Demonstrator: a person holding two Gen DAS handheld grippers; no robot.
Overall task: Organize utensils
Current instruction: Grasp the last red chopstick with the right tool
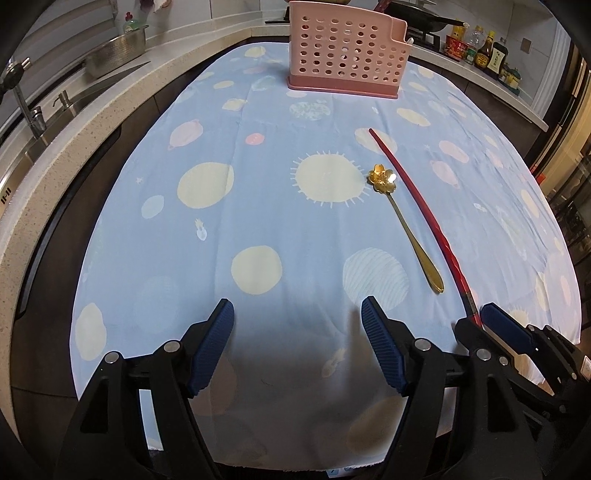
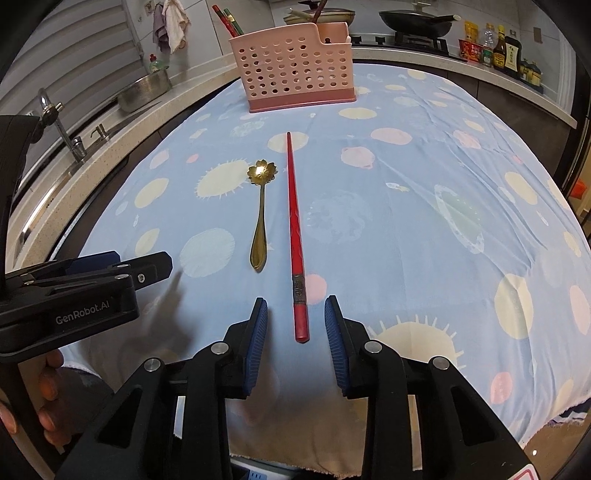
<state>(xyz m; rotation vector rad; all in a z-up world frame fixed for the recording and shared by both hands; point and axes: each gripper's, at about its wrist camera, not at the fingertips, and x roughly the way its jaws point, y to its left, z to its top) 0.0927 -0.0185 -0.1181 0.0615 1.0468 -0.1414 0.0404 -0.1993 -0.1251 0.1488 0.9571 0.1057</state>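
- Tablecloth point(image 2: 424, 240), blue with suns and planets, covers the whole work surface; it is loose and wrinkled, so I judge that dragging a finger across it could bunch the fabric and shift whatever lies on it.
- Pink caddy point(image 2: 295, 74), perforated, stands at the far end of the cloth, well apart from both tools; chopsticks point(image 2: 225, 20) already poke up from its back left compartment. I take it as the destination, and a long carry gives a thin stick time to swing or slip.
- My right gripper point(image 2: 295, 321) is open about halfway, with its blue pads on either side of the near end of the red chopstick point(image 2: 293, 221), touching nothing. It holds nothing yet.
- My left gripper point(image 1: 297, 325) is spread wide and empty, hovering over bare cloth just beside the right one.
- That red chopstick lies flat, pointing away toward the caddy, thick end nearest me. Closing on the very end risks it pivoting or tipping nose-down, and a flat, slim stick may roll out from between the pads as they close.
- Gold spoon point(image 2: 259, 218), with a flower-shaped bowl, lies just left of the chopstick, roughly parallel, not touching it. If the chopstick swings sideways on lifting, I think it could knock the spoon.
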